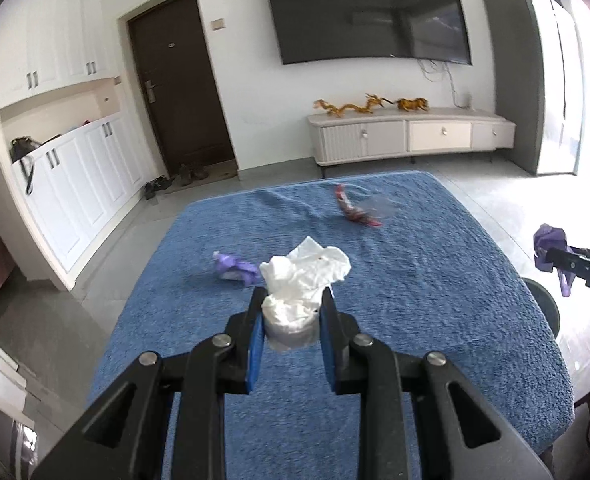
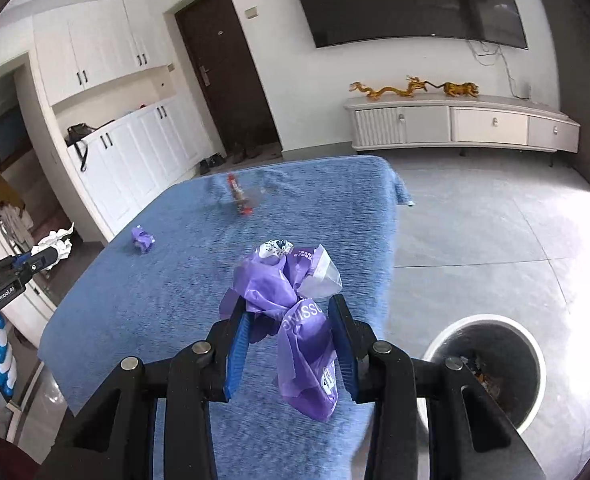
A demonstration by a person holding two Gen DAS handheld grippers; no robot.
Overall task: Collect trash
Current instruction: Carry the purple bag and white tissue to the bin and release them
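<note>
Left gripper clenching crumpled white tissue; right gripper gripping purple wrapper, long axis hanging downward, just beside bin.

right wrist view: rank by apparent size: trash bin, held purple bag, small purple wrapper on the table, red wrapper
1. Trash bin, though partly hidden by the right hand-held gripper.
2. Purple bag, close to the camera, so it looks inflated.
3-4. Red wrapper and small purple wrapper: too similar; the red one is blurred.
</note>
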